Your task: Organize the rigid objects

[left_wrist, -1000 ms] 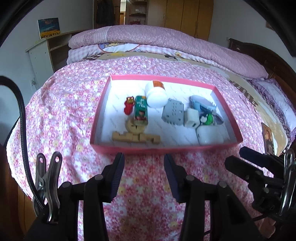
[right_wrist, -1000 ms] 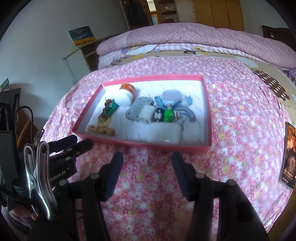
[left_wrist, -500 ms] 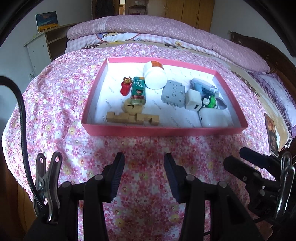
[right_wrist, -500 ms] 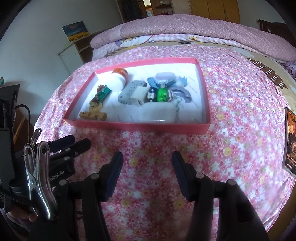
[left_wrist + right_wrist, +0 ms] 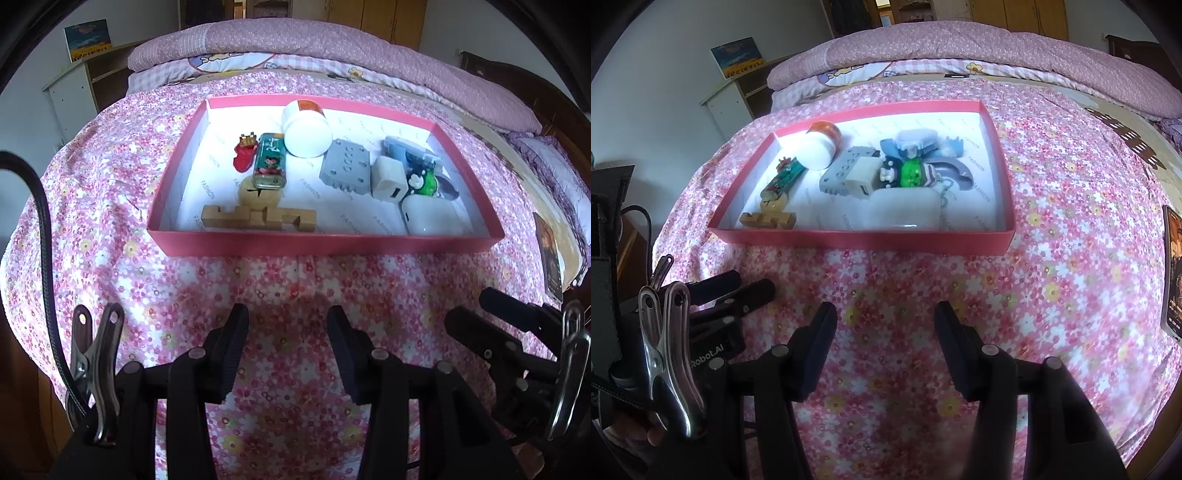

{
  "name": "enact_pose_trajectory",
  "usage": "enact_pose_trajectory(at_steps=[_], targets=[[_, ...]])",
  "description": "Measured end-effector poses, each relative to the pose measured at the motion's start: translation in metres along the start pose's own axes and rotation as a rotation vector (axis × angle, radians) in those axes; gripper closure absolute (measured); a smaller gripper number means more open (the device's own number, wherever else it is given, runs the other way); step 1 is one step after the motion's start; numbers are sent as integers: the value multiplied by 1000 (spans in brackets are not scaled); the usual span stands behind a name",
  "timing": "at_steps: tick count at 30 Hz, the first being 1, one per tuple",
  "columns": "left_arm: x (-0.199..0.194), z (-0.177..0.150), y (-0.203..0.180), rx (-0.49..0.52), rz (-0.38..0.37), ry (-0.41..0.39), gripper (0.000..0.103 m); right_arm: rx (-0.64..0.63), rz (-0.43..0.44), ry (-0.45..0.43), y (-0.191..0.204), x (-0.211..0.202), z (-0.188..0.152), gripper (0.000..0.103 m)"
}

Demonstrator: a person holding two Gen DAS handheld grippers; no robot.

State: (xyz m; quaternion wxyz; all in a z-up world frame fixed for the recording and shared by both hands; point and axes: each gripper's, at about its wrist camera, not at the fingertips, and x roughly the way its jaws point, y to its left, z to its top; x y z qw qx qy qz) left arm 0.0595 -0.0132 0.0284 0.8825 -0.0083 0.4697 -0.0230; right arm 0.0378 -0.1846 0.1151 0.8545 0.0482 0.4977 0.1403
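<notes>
A pink tray (image 5: 332, 243) (image 5: 871, 238) lies on the flowered bedspread and holds several small objects: a white jar with an orange end (image 5: 306, 129) (image 5: 820, 146), a green tin (image 5: 269, 162), a red toy (image 5: 243, 157), a wooden puzzle piece (image 5: 258, 218) (image 5: 768, 219), a grey block (image 5: 347, 166), a white charger cube (image 5: 388, 179) (image 5: 862, 181), a green toy (image 5: 424, 182) (image 5: 910, 173) and a white case (image 5: 432, 219) (image 5: 905, 212). My left gripper (image 5: 287, 325) and right gripper (image 5: 885, 321) are both open and empty, a little short of the tray's near wall.
A folded pink quilt (image 5: 332, 40) lies at the head of the bed. A white shelf unit (image 5: 74, 92) stands at the left. A dark booklet (image 5: 1172, 273) lies on the bedspread at the right. The right gripper shows in the left wrist view (image 5: 517, 343).
Both grippers have moved closer to the tray and look down on it more steeply. The objects in the tray have not moved. Both grippers stay open.
</notes>
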Motion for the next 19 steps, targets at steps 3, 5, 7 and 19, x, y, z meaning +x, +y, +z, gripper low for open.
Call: enact_pose_trajectory(at_steps=[3, 5, 7, 19], targets=[[1, -1, -1, 2, 3, 1, 56, 3, -1, 3, 0, 2, -1, 47], [1, -1, -1, 1, 5, 3, 55, 5, -2, 6, 0, 3, -2, 47], [2, 0, -1, 0, 9, 4, 54, 7, -3, 10, -1, 4, -3, 47], [3, -1, -2, 2, 22, 1, 54, 10, -12, 17, -1, 9, -6, 47]])
